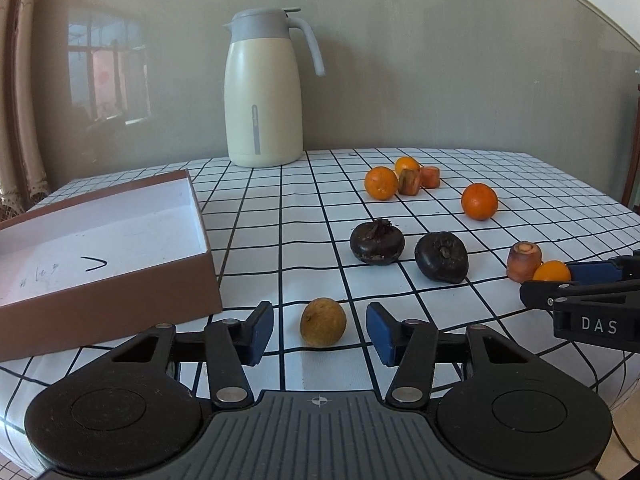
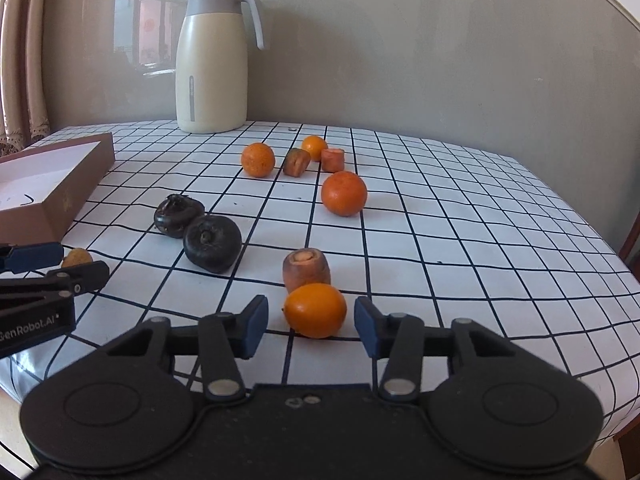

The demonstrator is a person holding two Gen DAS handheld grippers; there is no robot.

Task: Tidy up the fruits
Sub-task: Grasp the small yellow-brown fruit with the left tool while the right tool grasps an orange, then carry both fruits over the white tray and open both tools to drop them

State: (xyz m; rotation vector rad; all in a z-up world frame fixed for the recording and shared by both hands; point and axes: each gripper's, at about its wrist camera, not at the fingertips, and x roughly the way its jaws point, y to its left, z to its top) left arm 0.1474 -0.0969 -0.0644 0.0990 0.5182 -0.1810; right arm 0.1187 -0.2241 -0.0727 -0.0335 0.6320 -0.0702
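Left hand-held gripper (image 1: 320, 328), jaws spread, flanking a brown longan (image 1: 323, 322) that rests on the checked worktop (image 1: 460, 184) just beside the open box (image 1: 120, 280). Right hand-held gripper (image 2: 311, 324), jaws likewise spread, flanking an orange kumquat (image 2: 315, 310) touching a carrot stub (image 2: 306, 270). Two dark water chestnuts (image 2: 212, 248) lie between the grippers; oranges (image 2: 344, 193) sit farther back.

Left gripper (image 1: 320, 326): low over the surface, level, jaws spread wide, blue pads (image 1: 261, 330) facing each other, nothing clamped. Right gripper (image 2: 311, 322): same low, level pose to its right, jaws equally wide apart, pads (image 2: 366, 326) touching nothing.
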